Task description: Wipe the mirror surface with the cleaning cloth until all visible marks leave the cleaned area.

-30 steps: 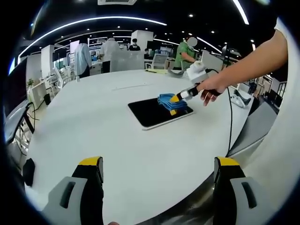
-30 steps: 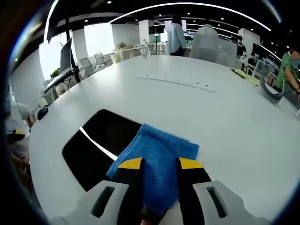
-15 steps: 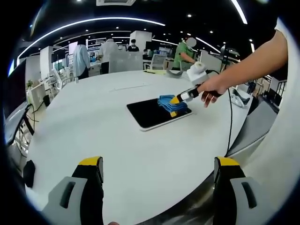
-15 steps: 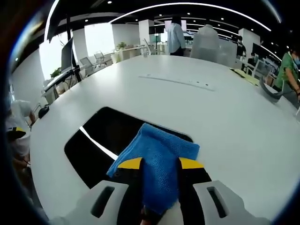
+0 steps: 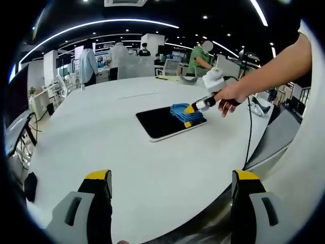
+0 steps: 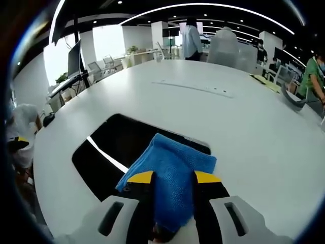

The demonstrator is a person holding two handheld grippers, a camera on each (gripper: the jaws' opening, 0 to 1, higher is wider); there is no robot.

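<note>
right gripper (image 6: 173, 178) presses cloth (image 6: 170, 173) on mirror (image 6: 119, 147)

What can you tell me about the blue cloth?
The blue cloth is a folded, woven-looking cleaning rag with a slightly rough texture. The right hand-held gripper has its yellow-tipped jaws shut on it, pinching it from both sides. Its front part spreads flat on one end of the dark mirror, which lies on the white table. In the left gripper view it looks bunched in layers.

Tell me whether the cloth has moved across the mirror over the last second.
Yes. The cloth has slid further onto the mirror, toward its far edge.
</note>
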